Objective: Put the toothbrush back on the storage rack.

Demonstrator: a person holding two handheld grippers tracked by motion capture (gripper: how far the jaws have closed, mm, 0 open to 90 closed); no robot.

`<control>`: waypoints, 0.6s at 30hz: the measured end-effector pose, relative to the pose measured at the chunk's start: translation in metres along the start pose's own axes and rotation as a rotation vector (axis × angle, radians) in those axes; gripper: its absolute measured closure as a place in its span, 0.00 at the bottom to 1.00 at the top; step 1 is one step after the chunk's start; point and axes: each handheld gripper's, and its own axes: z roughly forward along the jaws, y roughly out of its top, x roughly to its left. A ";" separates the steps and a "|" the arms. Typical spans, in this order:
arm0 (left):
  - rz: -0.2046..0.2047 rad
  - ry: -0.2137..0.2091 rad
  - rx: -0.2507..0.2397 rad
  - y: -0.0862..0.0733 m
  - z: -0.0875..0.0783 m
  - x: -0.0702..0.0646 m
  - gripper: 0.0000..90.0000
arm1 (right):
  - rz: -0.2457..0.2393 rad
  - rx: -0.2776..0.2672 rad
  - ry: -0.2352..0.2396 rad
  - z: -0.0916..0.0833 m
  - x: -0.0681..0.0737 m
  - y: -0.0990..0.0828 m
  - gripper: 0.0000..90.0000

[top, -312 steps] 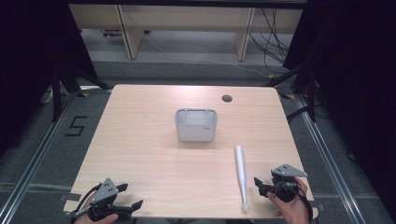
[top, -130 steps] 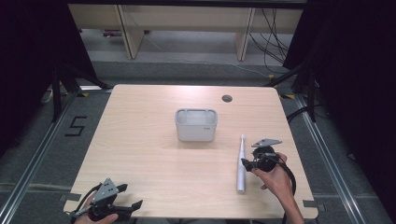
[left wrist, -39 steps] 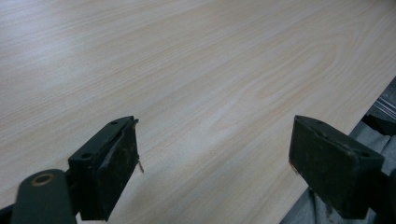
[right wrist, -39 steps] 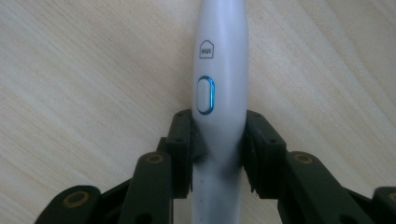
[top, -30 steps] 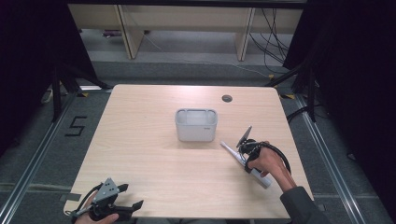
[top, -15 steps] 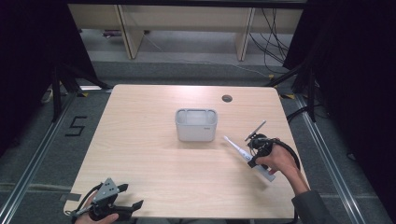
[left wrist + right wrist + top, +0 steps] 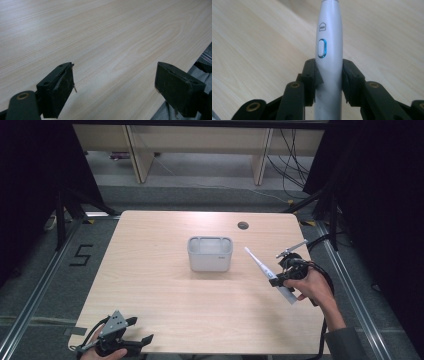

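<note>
A white electric toothbrush is held tilted above the table at the right, its thin head end aimed up and left toward the grey holder box. My right gripper is shut on its handle. In the right gripper view both pads press the sides of the toothbrush handle, just below its blue-ringed button. My left gripper rests at the table's front left corner, held by a hand. In the left gripper view it stands open over bare wood with nothing between its fingers.
The light wooden table has a round cable hole at the back right. The holder box stands alone near the middle. Dark curtains and floor rails flank the table; a shelf stands behind it.
My right gripper has lifted the toothbrush and carried it a little to the right, tilting it steeper. The left gripper has stayed still.
</note>
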 end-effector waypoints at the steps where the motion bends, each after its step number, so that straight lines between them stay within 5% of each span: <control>1: 0.000 0.000 0.000 0.000 0.000 0.000 0.17 | 0.000 0.000 0.000 0.000 0.000 0.000 0.74; 4: 0.002 0.000 0.003 0.000 0.000 0.000 0.17 | -0.015 -0.104 0.007 -0.010 -0.003 0.002 0.74; 5: 0.002 0.000 0.004 0.000 0.000 0.000 0.17 | -0.023 -0.181 0.001 -0.014 -0.003 0.004 0.74; 10: 0.002 0.000 0.003 0.000 0.000 0.000 0.17 | 0.035 -0.286 0.006 -0.022 0.003 0.011 0.74; 12: 0.000 -0.001 -0.001 0.000 0.000 0.000 0.17 | -0.018 -0.434 0.006 -0.022 0.002 0.017 0.74; 18: 0.008 0.004 0.003 0.000 -0.001 0.000 0.17 | -0.024 -0.577 0.020 -0.018 0.011 0.032 0.74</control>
